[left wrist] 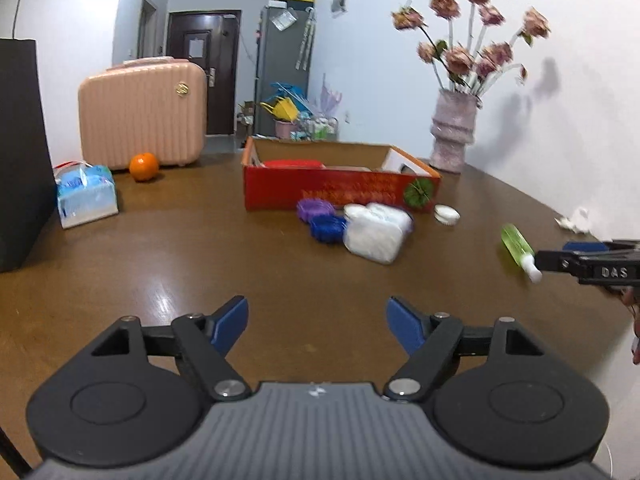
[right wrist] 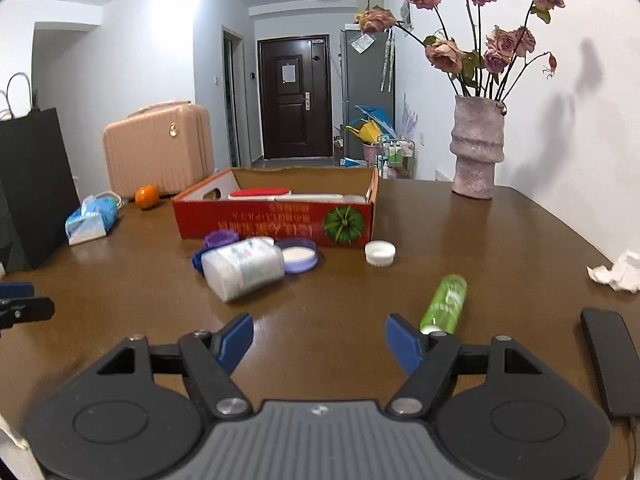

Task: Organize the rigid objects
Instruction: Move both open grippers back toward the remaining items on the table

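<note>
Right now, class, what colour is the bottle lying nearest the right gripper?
Green bottle, clearest in the right wrist view.

Red box point(right wrist: 276, 222) w/ green pumpkin print; green bottle point(right wrist: 445, 302); pink ribbed suitcase point(left wrist: 142, 114); brown table point(right wrist: 460, 240).

Glossy wood table point(right wrist: 460, 240); printed cardboard box point(right wrist: 276, 222); rough stone-like vase point(right wrist: 476, 144); clear green plastic bottle point(right wrist: 445, 298).
</note>
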Demonstrator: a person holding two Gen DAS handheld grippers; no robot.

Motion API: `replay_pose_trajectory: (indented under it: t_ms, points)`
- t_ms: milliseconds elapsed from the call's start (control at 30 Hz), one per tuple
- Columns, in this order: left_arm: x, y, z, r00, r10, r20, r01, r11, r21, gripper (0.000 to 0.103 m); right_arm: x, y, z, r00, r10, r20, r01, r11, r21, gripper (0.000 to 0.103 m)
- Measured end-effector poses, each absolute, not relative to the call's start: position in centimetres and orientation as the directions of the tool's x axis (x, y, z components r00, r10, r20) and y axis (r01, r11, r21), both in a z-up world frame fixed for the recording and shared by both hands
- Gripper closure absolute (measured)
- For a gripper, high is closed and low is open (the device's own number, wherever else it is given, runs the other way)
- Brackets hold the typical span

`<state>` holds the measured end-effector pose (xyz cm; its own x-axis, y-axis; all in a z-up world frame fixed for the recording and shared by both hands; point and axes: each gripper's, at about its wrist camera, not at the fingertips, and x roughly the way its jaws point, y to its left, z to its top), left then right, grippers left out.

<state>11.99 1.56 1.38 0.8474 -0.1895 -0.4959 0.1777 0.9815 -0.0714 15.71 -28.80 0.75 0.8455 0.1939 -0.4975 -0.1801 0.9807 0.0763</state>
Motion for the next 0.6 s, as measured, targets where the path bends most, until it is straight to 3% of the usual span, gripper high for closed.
replay_pose_trajectory:
  t_ms: [333, 600]
  points:
    - [12.8, -0.6, 0.5, 0.835, -0.214, -0.506, 0.204, 0.976, -0.076, 0.021, 13.9, -30.7, -0.3, 0.875, 0.127, -0.466, -0.102, 0.992, 0.079, 0.03]
    - [15.5, -1.4, -0.9, 0.802, -0.245, -0.545, 0.217, 0.969, -0.116, 0.019, 15.8, -32.2, -1.8, 0.861, 0.097, -0.5, -0.057, 0.994, 0.095, 0.03]
